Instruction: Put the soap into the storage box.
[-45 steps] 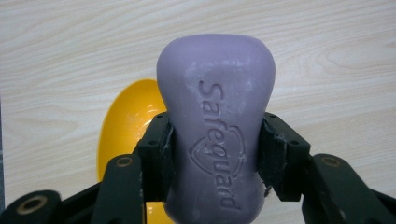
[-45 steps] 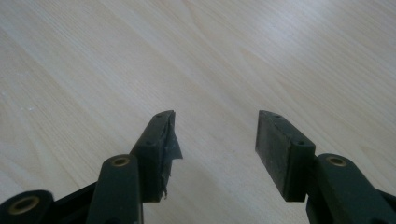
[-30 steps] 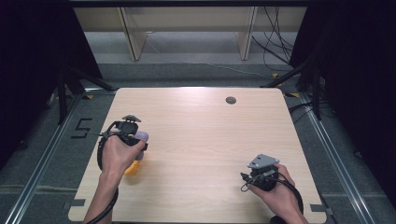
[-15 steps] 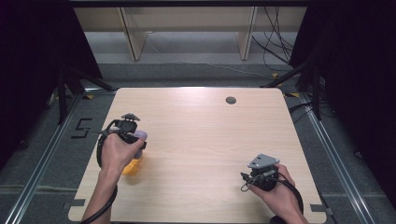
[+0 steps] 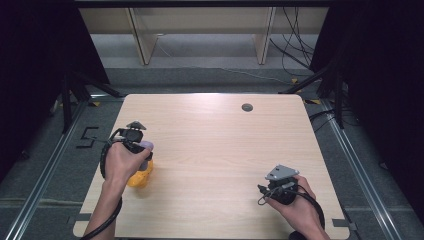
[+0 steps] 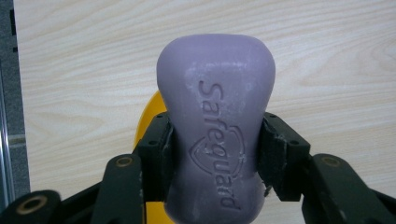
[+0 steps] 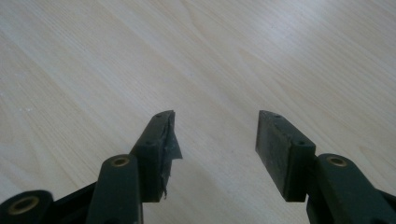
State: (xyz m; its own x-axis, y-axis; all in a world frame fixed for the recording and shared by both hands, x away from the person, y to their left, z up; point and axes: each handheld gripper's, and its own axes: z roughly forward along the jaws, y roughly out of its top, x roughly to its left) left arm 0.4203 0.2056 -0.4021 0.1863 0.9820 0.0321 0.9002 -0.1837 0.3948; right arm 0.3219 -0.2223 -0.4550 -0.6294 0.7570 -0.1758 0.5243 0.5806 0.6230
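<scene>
A purple bar of soap [image 6: 215, 126] stamped "Safeguard" is clamped at its waist between the black jaws of my left gripper [image 6: 214, 149]. Under it peeks a yellow dish-like thing [image 6: 148, 122]. From above, the left gripper [image 5: 139, 150] hangs over the table's left side, the soap [image 5: 145, 146] at its tip and the yellow thing [image 5: 140, 177] just below the hand. My right gripper [image 7: 215, 140] stands open above bare wood, nothing between its jaws. In the high view the right gripper [image 5: 272, 192] sits near the front right corner.
The light wooden table [image 5: 215, 145] has a round dark cable hole [image 5: 247, 107] near its far edge. Dark floor, metal rails and black stand legs surround the table. Cables trail from both grippers.
The left hand has shifted slightly with the soap still in its jaws. The right hand has kept still.
</scene>
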